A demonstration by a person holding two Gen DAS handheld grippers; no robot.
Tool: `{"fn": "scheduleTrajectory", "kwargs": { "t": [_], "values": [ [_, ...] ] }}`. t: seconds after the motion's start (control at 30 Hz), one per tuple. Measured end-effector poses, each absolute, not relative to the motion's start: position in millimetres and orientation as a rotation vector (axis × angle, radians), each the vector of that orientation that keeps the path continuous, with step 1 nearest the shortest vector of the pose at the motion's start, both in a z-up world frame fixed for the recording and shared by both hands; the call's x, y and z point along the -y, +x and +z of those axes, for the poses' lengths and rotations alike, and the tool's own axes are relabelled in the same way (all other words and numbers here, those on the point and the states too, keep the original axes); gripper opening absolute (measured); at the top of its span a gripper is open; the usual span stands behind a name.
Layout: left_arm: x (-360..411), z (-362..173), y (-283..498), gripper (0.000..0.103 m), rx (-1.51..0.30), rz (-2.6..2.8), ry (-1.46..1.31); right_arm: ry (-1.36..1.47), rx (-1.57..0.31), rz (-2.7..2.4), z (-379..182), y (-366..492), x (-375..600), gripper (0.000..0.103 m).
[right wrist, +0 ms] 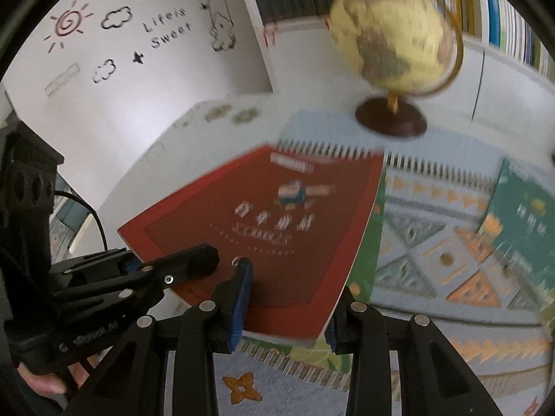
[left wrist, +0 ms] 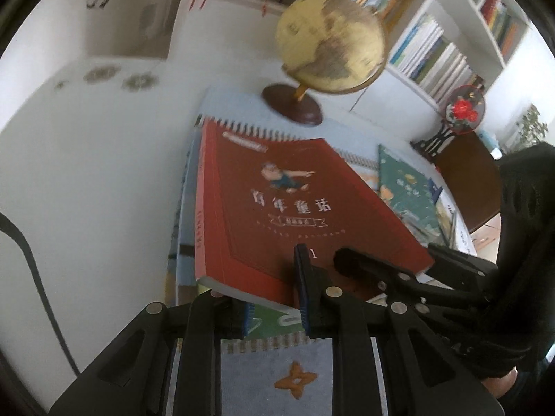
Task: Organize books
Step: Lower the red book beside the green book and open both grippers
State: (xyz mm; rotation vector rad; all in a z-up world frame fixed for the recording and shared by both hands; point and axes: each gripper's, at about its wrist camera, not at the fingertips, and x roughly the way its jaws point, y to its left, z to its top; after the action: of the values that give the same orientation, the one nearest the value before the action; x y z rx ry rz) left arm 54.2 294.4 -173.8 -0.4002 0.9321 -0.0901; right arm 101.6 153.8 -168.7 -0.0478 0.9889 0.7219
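1. The red book [left wrist: 277, 208] is a flat rectangular paperback with a matte red cover, a darker inset panel, pale Chinese lettering, a small cartoon figure and a white page block showing along its near edge.
2. It is held tilted above the surface, its near edge gripped from both sides.
3. The left gripper [left wrist: 269, 306] is clamped narrow on the book's near edge, one blue ribbed pad on the cover.
4. The right gripper [right wrist: 286, 303] likewise pinches the near edge, its black plastic fingers [right wrist: 239, 294] straddling the page block.
5. Below lies a woven patterned mat [right wrist: 433, 242] with fringed ends and orange triangles.
6. A green book [left wrist: 406, 187] lies flat at the right.
7. A yellowish globe [left wrist: 331, 43] on a dark round wooden base stands at the far edge.
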Motion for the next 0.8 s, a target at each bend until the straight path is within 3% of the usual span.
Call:
{"fn": "scheduleTrajectory", "kwargs": {
  "t": [0.1,0.13,0.23,0.37,0.47,0.8],
  "values": [
    [-302.6,-186.0,51.7,0.021,-0.983,-0.096,-0.456,-0.017,-1.073,0.733,-187.3,104.4,-155.3,0.035],
    [-303.1,-187.4,50.0,0.026,-0.989,-0.089,-0.452,-0.003,-1.090,0.739,-190.0,104.0,-154.7,0.035],
    [-306.7,-195.8,39.6,0.034,-1.029,-0.037,-0.436,0.017,-1.144,0.740,-200.8,105.3,-153.0,0.044],
    [-314.3,-203.3,24.5,0.033,-1.071,0.051,-0.444,-0.040,-1.230,0.708,-216.4,100.8,-152.1,0.049],
    [-312.9,-197.7,10.6,0.033,-1.068,0.086,-0.386,-0.116,-1.214,0.658,-209.4,90.1,-142.5,0.054],
    [-264.7,-141.4,-3.9,0.033,-0.981,0.033,-0.231,-0.395,-1.008,0.437,-159.9,40.5,-97.1,0.054]
  ]
}}
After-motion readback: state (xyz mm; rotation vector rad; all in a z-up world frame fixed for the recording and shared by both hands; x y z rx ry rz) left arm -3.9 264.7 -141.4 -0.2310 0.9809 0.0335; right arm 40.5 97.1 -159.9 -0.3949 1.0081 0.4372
